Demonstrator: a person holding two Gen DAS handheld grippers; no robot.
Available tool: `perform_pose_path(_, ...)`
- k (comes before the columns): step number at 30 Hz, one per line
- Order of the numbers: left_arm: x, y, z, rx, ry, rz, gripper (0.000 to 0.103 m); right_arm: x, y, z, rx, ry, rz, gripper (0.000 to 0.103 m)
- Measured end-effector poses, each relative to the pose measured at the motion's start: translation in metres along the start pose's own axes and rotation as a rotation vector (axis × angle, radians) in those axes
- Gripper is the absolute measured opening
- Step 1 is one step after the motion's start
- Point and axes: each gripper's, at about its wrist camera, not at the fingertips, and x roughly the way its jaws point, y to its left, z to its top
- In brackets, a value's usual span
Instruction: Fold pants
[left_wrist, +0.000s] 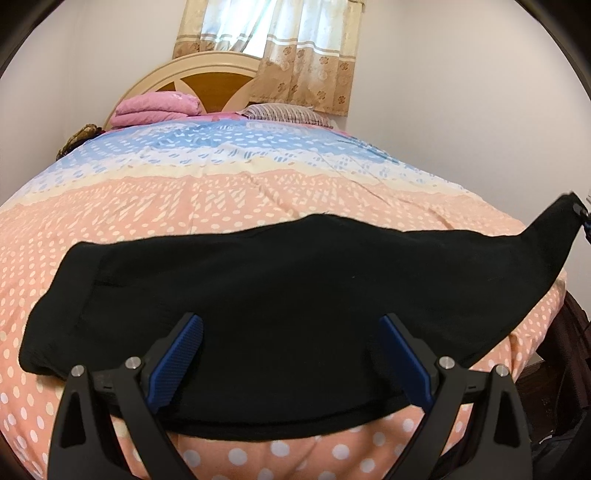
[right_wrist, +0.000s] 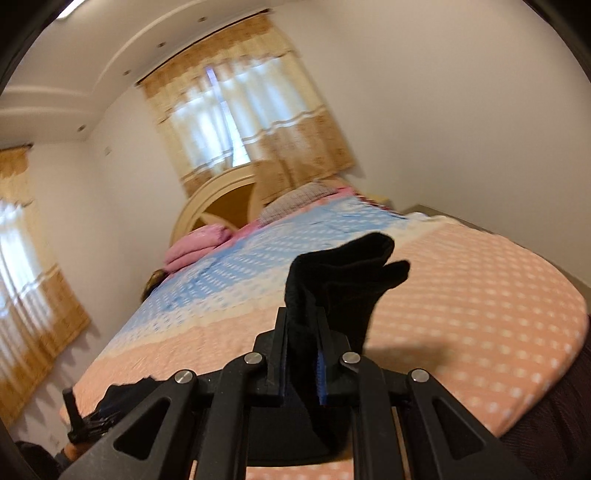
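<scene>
Black pants (left_wrist: 280, 280) lie across the near end of the bed, spread wide on the pink dotted cover (left_wrist: 147, 206). My left gripper (left_wrist: 291, 325) hovers over their near edge, open, with its blue pads (left_wrist: 181, 354) wide apart and nothing pinched. The pants' right end is pulled up off the bed toward the right gripper (left_wrist: 580, 212) at the frame's edge. In the right wrist view my right gripper (right_wrist: 302, 321) is shut on a bunch of the black pants (right_wrist: 340, 273), which stick up beyond the fingertips above the bed.
A folded pink blanket (left_wrist: 155, 109) and a striped pillow (left_wrist: 284, 112) lie at the headboard (left_wrist: 207, 74). Curtains (left_wrist: 295, 48) hang behind it. The bed's right edge (left_wrist: 554, 295) drops off near dark things. The left gripper (right_wrist: 79, 421) shows at the lower left of the right wrist view.
</scene>
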Motion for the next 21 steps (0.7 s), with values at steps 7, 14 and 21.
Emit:
perform_pose_path(7,-0.006,-0.004,0.003,0.004,-0.015,-0.024,0.098,0.035,0.061,-0.017,-0.164,0.088,0.077,0.012)
perform_pose_path(14,-0.006,-0.015,0.006,0.006,-0.004,-0.082,0.098,0.085,0.108,-0.063,-0.253,0.236,0.144,0.012)
perform_pose_path(21,-0.002,-0.044,0.012,0.07,0.02,-0.152,0.098,0.126,0.135,-0.123,-0.35,0.374,0.143,0.012)
